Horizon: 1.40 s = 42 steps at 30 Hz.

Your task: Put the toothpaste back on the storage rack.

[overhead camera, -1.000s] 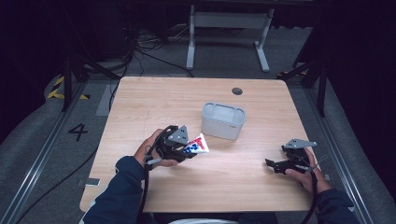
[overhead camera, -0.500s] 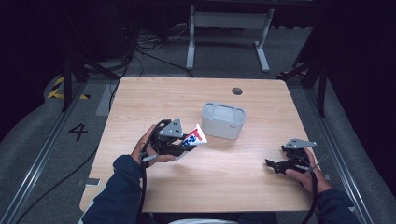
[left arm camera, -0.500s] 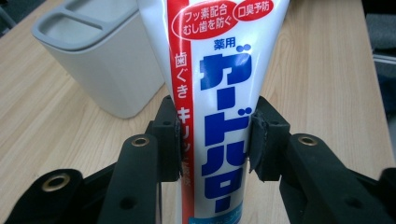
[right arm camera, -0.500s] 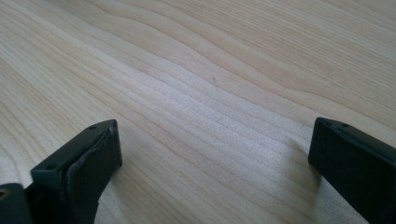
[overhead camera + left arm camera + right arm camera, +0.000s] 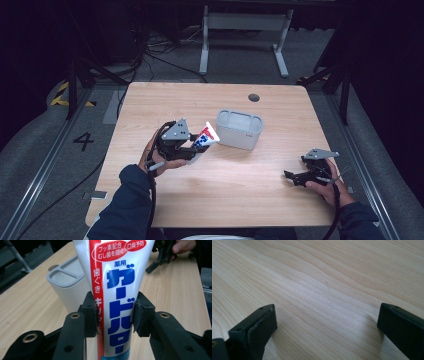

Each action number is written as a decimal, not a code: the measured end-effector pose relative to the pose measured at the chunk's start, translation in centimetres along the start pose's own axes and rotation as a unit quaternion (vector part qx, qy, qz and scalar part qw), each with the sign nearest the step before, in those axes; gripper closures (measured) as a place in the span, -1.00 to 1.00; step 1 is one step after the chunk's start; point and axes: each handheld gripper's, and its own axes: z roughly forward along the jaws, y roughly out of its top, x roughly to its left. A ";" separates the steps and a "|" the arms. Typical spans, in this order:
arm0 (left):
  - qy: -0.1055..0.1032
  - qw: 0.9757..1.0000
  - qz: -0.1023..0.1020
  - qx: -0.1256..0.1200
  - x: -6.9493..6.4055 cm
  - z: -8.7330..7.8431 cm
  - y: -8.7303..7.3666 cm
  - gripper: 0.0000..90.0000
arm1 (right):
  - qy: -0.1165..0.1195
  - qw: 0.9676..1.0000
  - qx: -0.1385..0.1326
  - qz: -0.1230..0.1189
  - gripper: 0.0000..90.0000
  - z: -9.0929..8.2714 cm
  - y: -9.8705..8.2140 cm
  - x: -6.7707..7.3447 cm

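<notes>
white toothpaste tube is clamped in the left tongs, grey holder just beyond; right tongs gape over the wooden surface.

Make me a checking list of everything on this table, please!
Surface: wooden table, bare wood, round dark hole near the far edge.
Job's things: toothpaste tube lifted off the table; grey holder beside it.
Clutter: nothing seen.
Grippers: left hand-held gripper clamps the tube; right hand-held gripper open, low over the table.
Cables: black cables on the floor.
Surroundings: grey floor, number 4, metal stand.
</notes>
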 end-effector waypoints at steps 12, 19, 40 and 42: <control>0.014 0.998 -0.022 -0.052 0.6 -0.5 1.7 0.37 | 0.000 1.000 0.000 0.000 -0.94 0.0 0.0 0.0; 0.023 0.998 -0.015 -0.064 0.7 -0.1 3.6 0.37 | 0.000 1.000 0.000 0.000 -0.94 0.0 0.0 0.0; 0.042 0.995 -0.040 -0.084 2.3 3.0 6.7 0.38 | -0.001 1.000 0.000 0.000 -0.94 0.0 0.0 0.0; 0.041 0.994 -0.041 -0.090 2.5 3.4 6.8 0.38 | 0.000 1.000 0.000 0.000 -0.94 0.0 0.0 0.0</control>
